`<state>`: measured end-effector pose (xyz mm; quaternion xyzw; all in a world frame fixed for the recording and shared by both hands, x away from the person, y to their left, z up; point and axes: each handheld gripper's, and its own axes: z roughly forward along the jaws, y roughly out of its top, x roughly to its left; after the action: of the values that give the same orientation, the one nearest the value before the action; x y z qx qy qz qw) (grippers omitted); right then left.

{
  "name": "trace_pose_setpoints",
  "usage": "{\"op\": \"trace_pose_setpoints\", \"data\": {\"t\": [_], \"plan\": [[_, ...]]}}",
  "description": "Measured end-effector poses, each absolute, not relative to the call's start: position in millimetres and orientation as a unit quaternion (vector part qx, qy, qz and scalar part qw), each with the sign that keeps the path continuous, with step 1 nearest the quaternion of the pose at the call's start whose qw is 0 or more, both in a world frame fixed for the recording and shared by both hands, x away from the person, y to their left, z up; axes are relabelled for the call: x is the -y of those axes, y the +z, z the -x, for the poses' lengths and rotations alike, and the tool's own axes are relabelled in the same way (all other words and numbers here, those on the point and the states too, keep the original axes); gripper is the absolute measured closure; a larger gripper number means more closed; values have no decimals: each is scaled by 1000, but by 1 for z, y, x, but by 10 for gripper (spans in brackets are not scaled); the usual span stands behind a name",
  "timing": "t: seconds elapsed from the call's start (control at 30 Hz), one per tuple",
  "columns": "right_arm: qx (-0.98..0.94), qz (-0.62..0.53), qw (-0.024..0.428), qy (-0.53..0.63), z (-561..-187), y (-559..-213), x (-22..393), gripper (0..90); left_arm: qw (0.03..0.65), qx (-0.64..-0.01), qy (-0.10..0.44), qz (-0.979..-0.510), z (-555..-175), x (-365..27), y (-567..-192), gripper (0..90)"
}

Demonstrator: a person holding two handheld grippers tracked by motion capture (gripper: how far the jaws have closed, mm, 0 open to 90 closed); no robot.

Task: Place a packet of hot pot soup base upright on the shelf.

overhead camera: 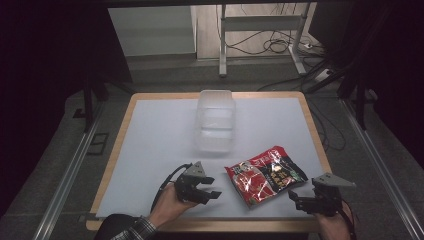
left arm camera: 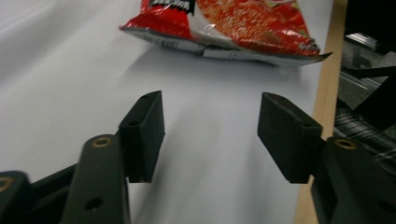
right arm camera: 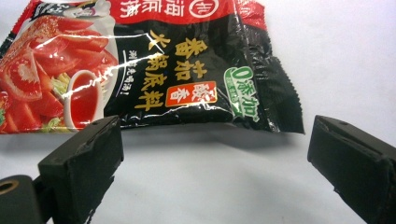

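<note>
A red and black sauce packet (overhead camera: 265, 175) printed with tomato pictures lies flat near the table's front right. My left gripper (overhead camera: 214, 186) rests low on the white mat just left of it, jaws parted with nothing between them. In the left gripper view the packet (left arm camera: 243, 23) lies a short way beyond the gripper (left arm camera: 210, 112). My right gripper (overhead camera: 294, 198) sits at the packet's right front corner, jaws wide. In the right gripper view the packet's black edge (right arm camera: 154, 65) lies just past the open gripper (right arm camera: 212, 140), untouched.
A clear plastic container (overhead camera: 216, 121) stands at the back middle of the white mat (overhead camera: 150, 140). A wooden rim borders the table, close to both grippers at the front. Cables and a metal stand lie on the floor beyond.
</note>
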<state>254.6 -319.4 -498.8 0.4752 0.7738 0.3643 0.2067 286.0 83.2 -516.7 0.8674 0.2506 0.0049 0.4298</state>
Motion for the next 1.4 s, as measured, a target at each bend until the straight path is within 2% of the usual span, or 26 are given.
{"op": "trace_pose_setpoints", "data": {"t": [0.17, 0.87, 1.1, 1.4], "plan": [[-775, -477, 207, 360, -255, -500, 320, 40, 438, -239, -6, -867, -289, -74, -512, 563], [-775, -479, 217, 351, -255, -500, 320, 49, 460, -186, 18, -868, -305, -31, -500, 888], [-775, -483, 217, 345, -256, -500, 321, 53, 449, -183, 23, -874, -314, -13, -510, 896], [-778, -486, 217, 333, -256, -502, 321, 58, 435, -182, 19, -882, -316, -9, -522, 889]]}}
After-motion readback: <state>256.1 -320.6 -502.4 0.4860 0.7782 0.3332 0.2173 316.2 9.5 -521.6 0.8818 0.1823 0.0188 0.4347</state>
